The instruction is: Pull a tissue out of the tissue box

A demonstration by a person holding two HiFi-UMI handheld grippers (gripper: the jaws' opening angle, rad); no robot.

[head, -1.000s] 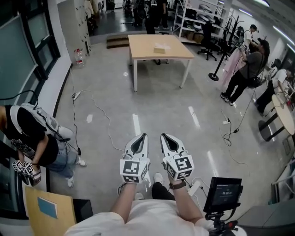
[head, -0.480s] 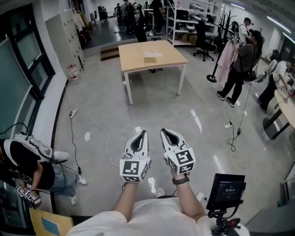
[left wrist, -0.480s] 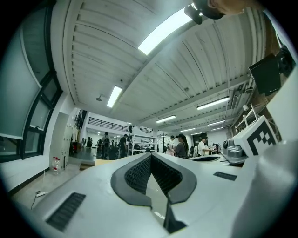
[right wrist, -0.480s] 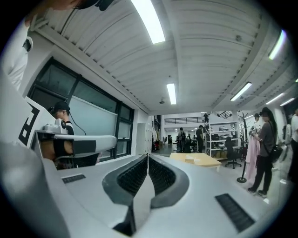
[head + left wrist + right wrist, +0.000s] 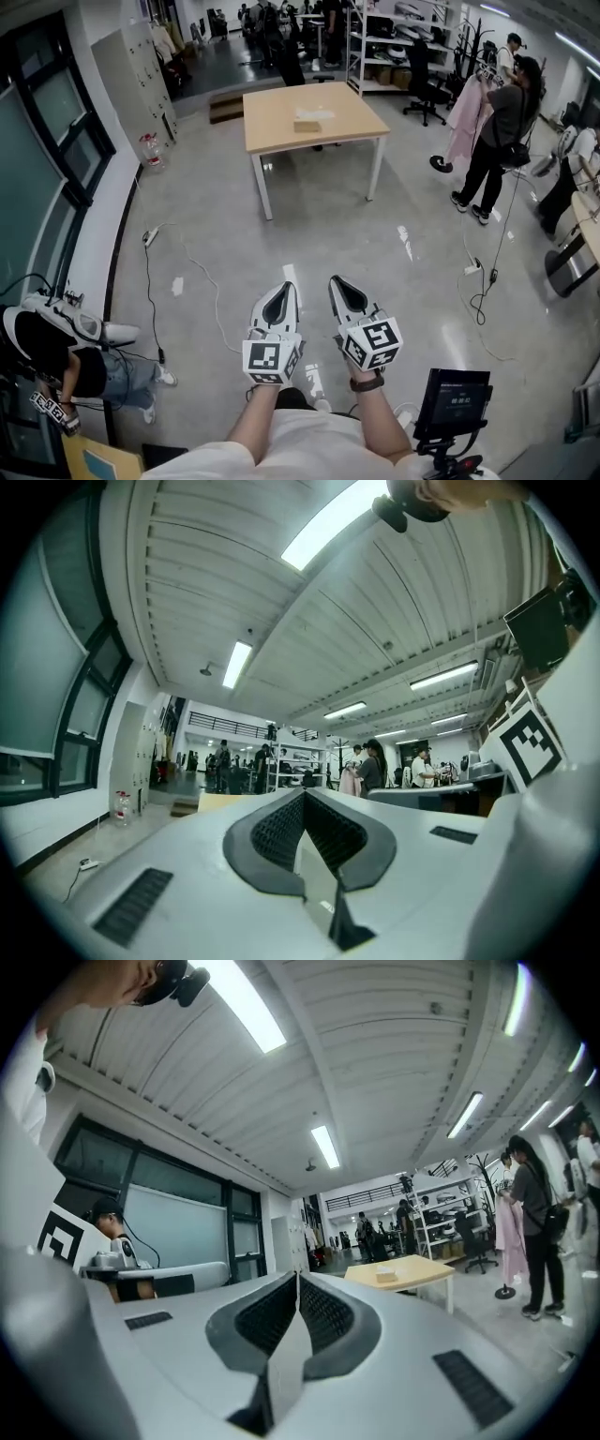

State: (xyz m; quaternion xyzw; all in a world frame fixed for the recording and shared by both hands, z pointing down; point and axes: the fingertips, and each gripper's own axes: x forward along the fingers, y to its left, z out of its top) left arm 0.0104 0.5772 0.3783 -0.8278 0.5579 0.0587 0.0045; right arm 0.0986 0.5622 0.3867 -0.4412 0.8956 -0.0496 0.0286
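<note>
The tissue box [image 5: 307, 123] is a small tan box on a light wooden table [image 5: 352, 122] far ahead across the grey floor. The right gripper view also shows the box [image 5: 384, 1276] on the table [image 5: 417, 1272], small and distant. My left gripper [image 5: 289, 287] and right gripper [image 5: 335, 280] are held side by side low in front of the body, pointing level toward the table, well short of it. Both are shut with nothing between the jaws: the left gripper [image 5: 302, 795] and the right gripper [image 5: 298, 1276] each show pads meeting at the tip.
Cables [image 5: 187, 272] trail over the floor left of the path. A person [image 5: 56, 347] sits at the left wall. People stand by a clothes rack [image 5: 502, 112] at the right. A monitor on a stand [image 5: 453, 398] is at my right side. Shelves [image 5: 394, 47] stand behind the table.
The view has advanced toward the table, which now looks larger and nearer. Both grippers have kept their place in front of the body and stayed shut.
</note>
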